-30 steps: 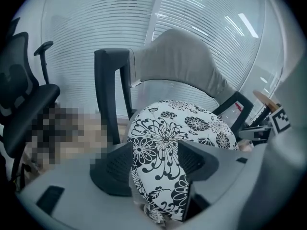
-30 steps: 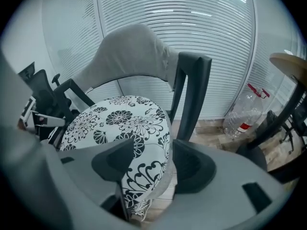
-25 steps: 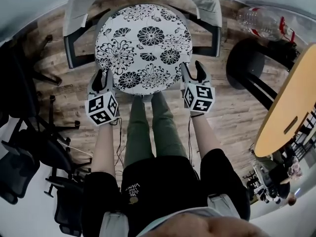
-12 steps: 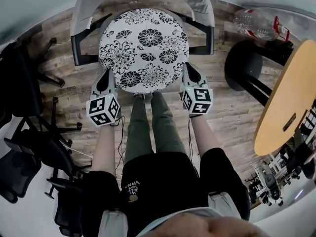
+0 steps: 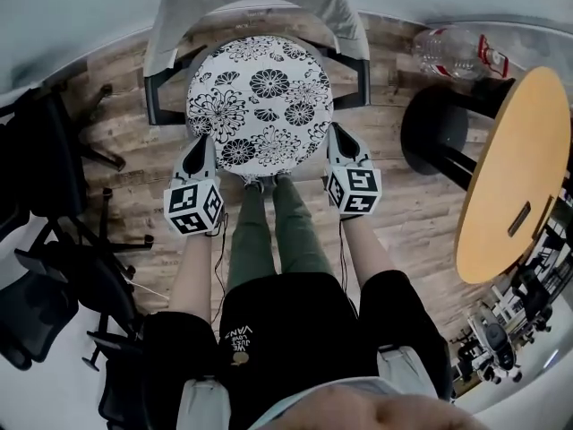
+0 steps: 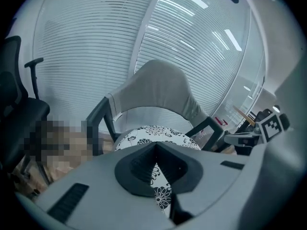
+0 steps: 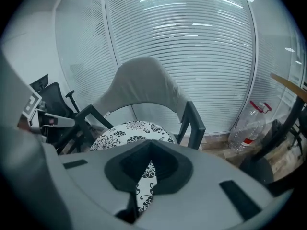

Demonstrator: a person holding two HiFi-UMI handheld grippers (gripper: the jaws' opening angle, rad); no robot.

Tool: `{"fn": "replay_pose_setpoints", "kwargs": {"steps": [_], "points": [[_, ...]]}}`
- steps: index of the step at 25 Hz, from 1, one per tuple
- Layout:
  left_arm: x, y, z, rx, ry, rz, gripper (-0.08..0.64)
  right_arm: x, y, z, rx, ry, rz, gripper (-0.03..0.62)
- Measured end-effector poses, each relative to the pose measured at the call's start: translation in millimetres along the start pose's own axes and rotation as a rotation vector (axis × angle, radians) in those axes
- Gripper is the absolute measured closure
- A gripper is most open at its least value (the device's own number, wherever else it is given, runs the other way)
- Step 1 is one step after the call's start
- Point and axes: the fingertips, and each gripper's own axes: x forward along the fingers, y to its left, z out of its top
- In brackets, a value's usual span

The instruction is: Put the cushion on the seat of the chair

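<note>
Cushion (image 5: pixel 260 106): one, round, white w/ black flower print, gripped at its near rim on two sides and held over the chair (image 5: pixel 255 7). It lies between the two dark armrests (image 5: pixel 166 88), and the seat is covered from above. Whether the far rim touches the seat cannot be told. Left gripper (image 5: pixel 201 143): jaws fully closed, pinching the cushion's near-left rim. The left gripper view shows printed fabric squeezed between the dark ribbed pads (image 6: pixel 141 169). Right gripper (image 5: pixel 340 139): likewise closed, clamped on the near-right rim. Pose: both forearms (image 5: pixel 192 271) reach fwd, approx. parallel, one either side of the person's green-trousered legs (image 5: pixel 273 231). Both grippers are tilted fwd and down, tips angled slightly inward, and one marker cube (image 5: pixel 194 209) tops each (two in all). Head view only: the forearms, the legs, the wood-plank floor (image 5: pixel 407 213) and one round wooden table (image 5: pixel 510 177) at right. Gripper views only: the grey backrest (image 6: pixel 158 87) seen upright and slatted blinds (image 7: pixel 192 42) behind it. Each gripper view also catches the other gripper's cube at its edge. One clear bottle (image 5: pixel 457 50) w/ red fittings lies on the floor right of the chair, seen in the head and right gripper views but not the left. Black office chairs (image 5: pixel 54 267), at least two, stand at left.
</note>
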Motion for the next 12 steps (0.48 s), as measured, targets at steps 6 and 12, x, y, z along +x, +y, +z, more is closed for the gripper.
{"fn": "replay_pose_setpoints", "kwargs": {"steps": [6,12], "points": [[-14,-8,21,0.017,-0.025,-0.001,0.549,-16,1,23,-0.009,-0.037,-0.002,0.575],[-31,-22,53,0.030,-0.072,-0.006,0.549,-33,9,53,-0.007,-0.082,0.007,0.575]]}}
